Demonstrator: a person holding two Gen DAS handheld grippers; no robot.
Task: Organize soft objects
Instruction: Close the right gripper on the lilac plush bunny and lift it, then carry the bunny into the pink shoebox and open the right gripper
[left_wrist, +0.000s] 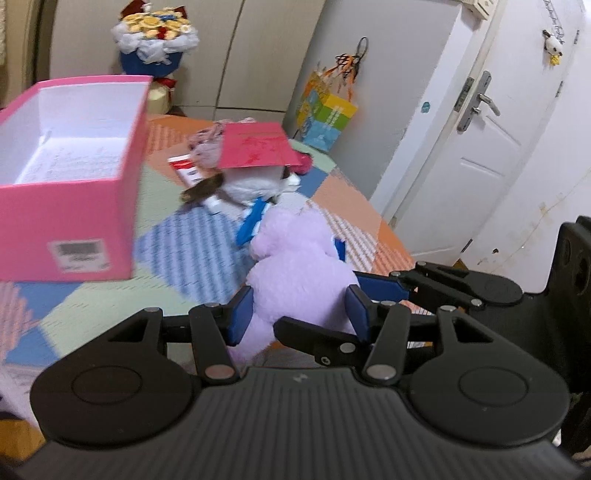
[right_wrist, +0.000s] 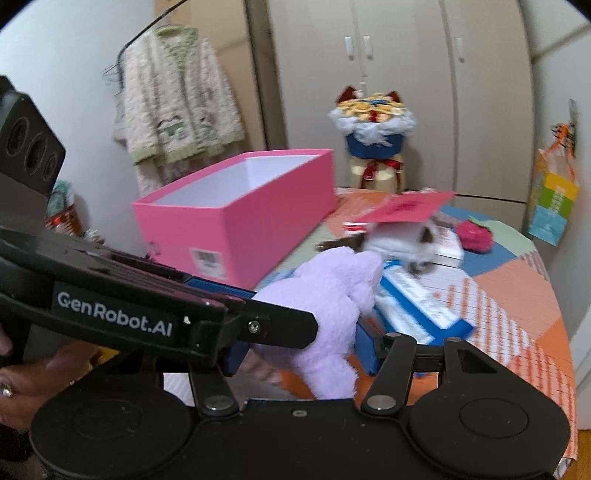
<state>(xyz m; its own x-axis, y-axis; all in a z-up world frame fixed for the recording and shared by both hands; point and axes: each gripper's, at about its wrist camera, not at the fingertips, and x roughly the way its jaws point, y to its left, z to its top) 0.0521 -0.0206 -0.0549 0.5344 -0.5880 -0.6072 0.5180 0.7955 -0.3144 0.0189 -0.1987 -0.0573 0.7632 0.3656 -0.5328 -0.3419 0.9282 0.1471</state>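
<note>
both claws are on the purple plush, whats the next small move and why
Probably lift the purple plush and carry it left toward the open pink box. Both the left claw and the right claw pinch it, and the box looks empty with its top open.

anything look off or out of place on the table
Yes: a red paper card lies tilted on top of the white plush toy like a roof, covering its head. The open pink cardboard box holds no toys yet.
</note>
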